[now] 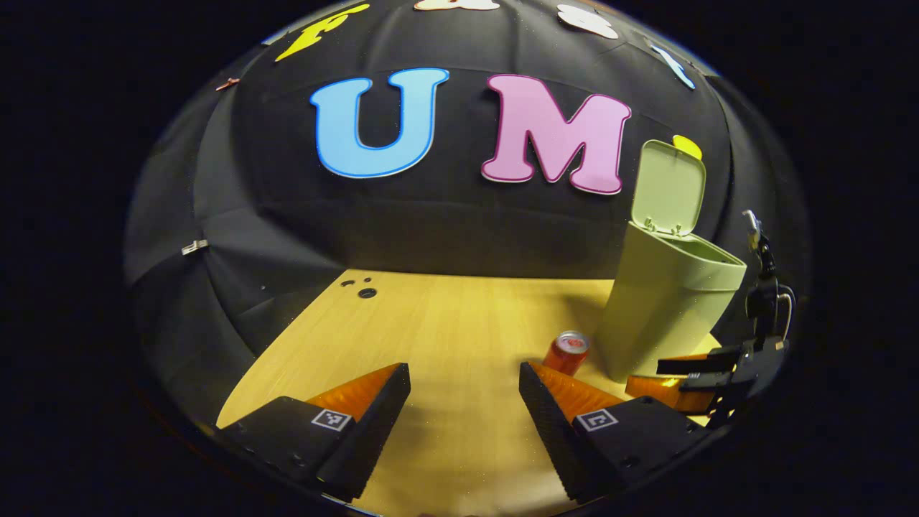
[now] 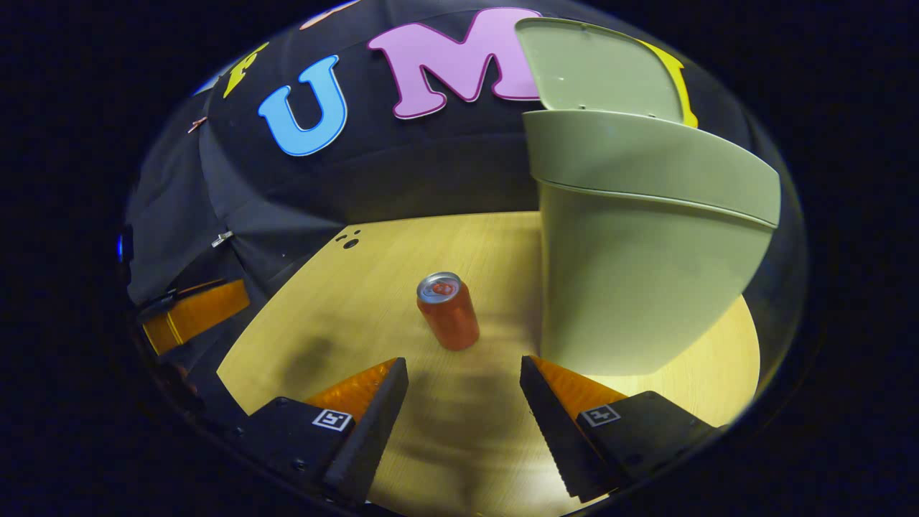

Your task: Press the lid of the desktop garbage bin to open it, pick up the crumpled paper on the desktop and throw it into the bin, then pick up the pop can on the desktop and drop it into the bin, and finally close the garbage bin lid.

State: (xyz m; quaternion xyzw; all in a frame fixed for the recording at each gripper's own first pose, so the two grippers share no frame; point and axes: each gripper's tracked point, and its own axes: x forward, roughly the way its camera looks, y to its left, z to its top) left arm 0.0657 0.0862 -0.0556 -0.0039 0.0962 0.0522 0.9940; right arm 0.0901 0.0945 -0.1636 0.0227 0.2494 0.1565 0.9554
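Note:
A pale green bin (image 1: 664, 312) stands on the right of the wooden desktop (image 1: 445, 323), and its lid (image 1: 668, 188) is raised upright. A red pop can (image 1: 567, 352) stands upright just left of the bin's base. My left gripper (image 1: 465, 391) is open above the desktop with nothing between its fingers, the can ahead to its right. In the right gripper view the bin (image 2: 639, 244) looms close on the right, its lid (image 2: 596, 68) up. The can (image 2: 449, 310) stands a short way ahead of my right gripper (image 2: 464, 388), which is open and holds nothing.
The other gripper (image 1: 707, 377) shows at the right edge of the left gripper view, in front of the bin. At the left edge of the right gripper view another gripper (image 2: 194, 312) shows. Small dark holes (image 1: 366, 291) mark the desktop's far left corner.

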